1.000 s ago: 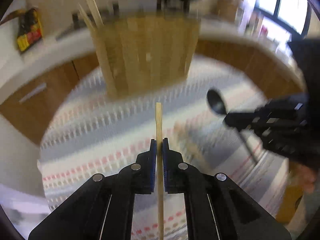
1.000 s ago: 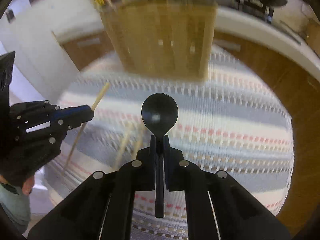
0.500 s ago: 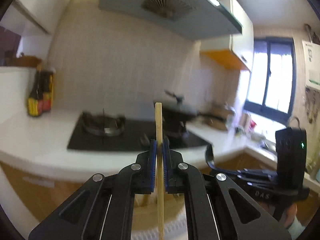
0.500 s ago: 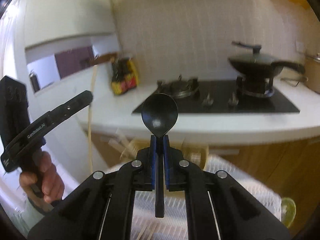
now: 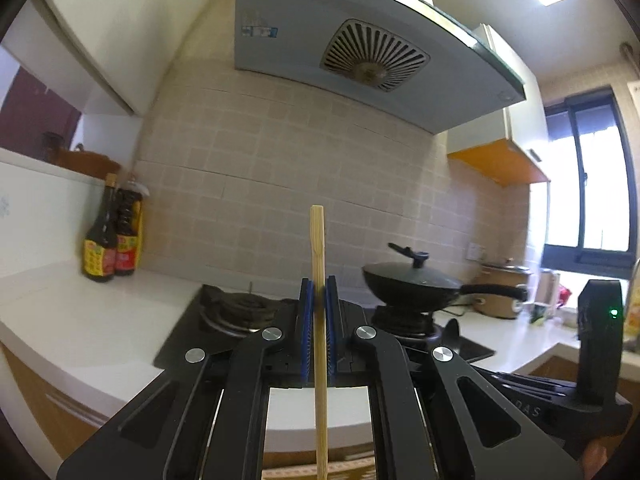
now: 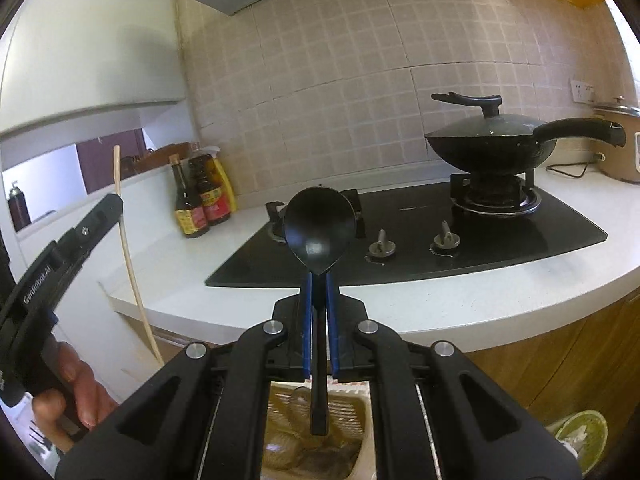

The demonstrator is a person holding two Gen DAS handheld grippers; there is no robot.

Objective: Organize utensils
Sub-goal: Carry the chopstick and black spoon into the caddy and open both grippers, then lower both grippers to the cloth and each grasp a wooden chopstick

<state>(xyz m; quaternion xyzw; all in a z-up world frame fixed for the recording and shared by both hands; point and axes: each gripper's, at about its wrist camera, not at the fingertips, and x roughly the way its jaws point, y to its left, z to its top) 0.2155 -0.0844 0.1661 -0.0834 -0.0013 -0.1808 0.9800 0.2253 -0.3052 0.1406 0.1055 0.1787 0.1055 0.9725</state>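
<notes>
Kitchen counter (image 6: 440, 308) with hob (image 6: 440, 232) is filling the background. A slatted utensil basket (image 6: 352, 432) is sitting directly below the right gripper (image 6: 319, 320), which is clamping a black spoon (image 6: 319, 228) upright, bowl uppermost. The left gripper (image 5: 319, 308) is pinching one bamboo chopstick (image 5: 318, 248), long axis vertical. Judged: the right hand is nearer the basket.

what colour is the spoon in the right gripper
Black, bowl and handle alike: the spoon shows best in the right wrist view.
</notes>
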